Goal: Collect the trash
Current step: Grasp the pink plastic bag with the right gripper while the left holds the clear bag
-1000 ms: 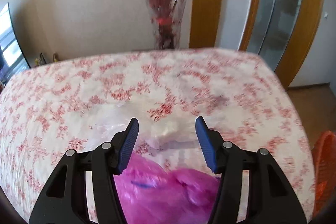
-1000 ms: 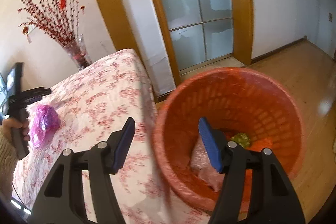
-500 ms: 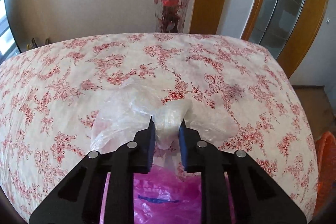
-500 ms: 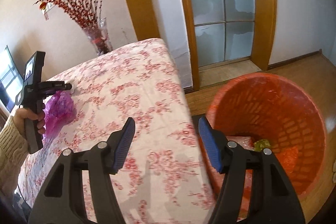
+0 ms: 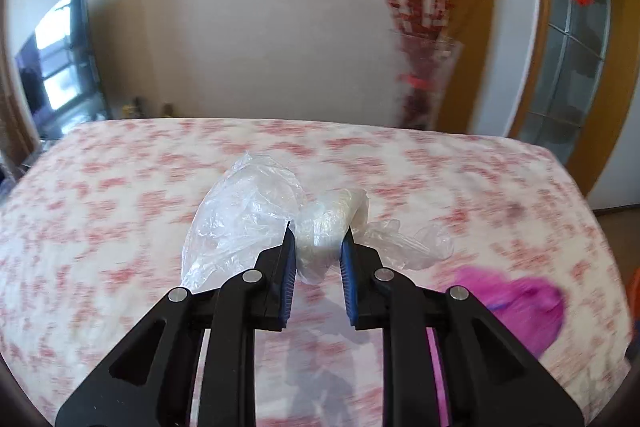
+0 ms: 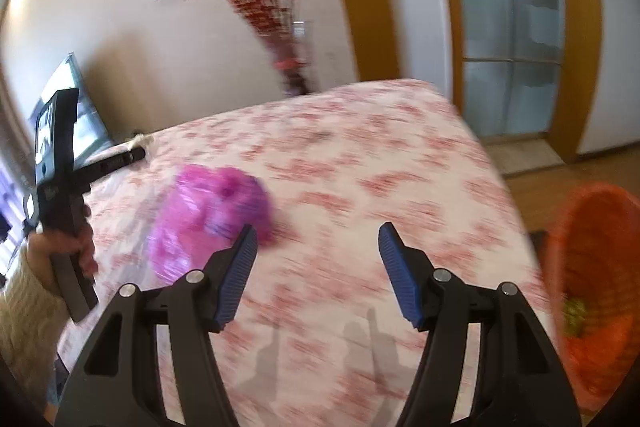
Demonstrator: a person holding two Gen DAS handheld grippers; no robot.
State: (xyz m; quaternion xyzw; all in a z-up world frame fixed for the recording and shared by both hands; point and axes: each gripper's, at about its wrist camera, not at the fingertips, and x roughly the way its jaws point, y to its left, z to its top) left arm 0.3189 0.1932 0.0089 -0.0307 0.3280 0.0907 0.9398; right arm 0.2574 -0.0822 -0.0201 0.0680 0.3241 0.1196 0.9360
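Floral-cloth table (image 6: 420, 187): purple bag (image 6: 208, 215) lying on it.

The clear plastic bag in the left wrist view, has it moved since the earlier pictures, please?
Yes. The clear plastic bag lay on the tablecloth just beyond the pink bag; now the left tool holds it up, leftward.

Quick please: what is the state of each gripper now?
Left gripper: closed on the clear plastic bag.
Right gripper: open, holding nothing.
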